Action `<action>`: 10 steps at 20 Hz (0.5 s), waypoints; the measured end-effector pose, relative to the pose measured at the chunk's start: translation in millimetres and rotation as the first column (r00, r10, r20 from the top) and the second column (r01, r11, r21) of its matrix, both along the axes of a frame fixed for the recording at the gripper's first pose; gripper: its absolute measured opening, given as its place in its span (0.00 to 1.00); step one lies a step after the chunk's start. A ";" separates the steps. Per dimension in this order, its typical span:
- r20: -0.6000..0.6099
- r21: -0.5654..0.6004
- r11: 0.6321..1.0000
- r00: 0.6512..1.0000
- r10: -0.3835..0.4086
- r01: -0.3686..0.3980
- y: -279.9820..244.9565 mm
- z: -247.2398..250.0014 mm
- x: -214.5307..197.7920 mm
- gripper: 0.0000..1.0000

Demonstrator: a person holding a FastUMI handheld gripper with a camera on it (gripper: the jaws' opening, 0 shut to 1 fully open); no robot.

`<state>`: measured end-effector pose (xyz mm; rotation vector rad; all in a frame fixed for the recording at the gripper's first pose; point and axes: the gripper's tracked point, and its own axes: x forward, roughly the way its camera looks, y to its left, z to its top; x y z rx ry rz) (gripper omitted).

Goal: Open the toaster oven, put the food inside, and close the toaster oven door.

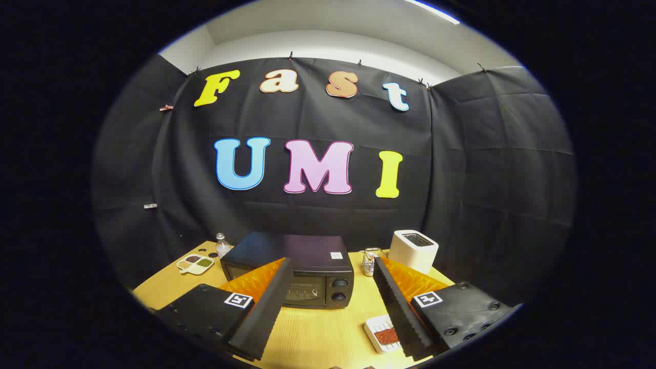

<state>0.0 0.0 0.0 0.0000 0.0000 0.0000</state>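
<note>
A black toaster oven (302, 269) stands on the wooden table (318, 333) just ahead of my fingers, its door shut and two knobs (339, 289) on its right side. A white tray with a reddish-brown piece of food (383, 335) lies on the table close to the right finger (397, 307), partly hidden by it. My gripper (332, 274) is open, held above the table with nothing between its fingers. The left finger (266, 307) overlaps the oven's front in the view.
A white slot toaster (414, 249) sits at the back right. A small wire basket (370, 261) stands between it and the oven. At the back left are a clear bottle (222, 245) and a white divided dish of seasonings (196, 263).
</note>
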 end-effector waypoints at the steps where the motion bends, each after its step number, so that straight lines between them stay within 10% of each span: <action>1: -0.001 -0.002 1.000 1.000 -0.001 0.001 0.7 0.4 0.1 0.97; 10: -0.030 0.006 1.000 0.999 0.017 -0.017 11.8 -17.5 -3.3 0.97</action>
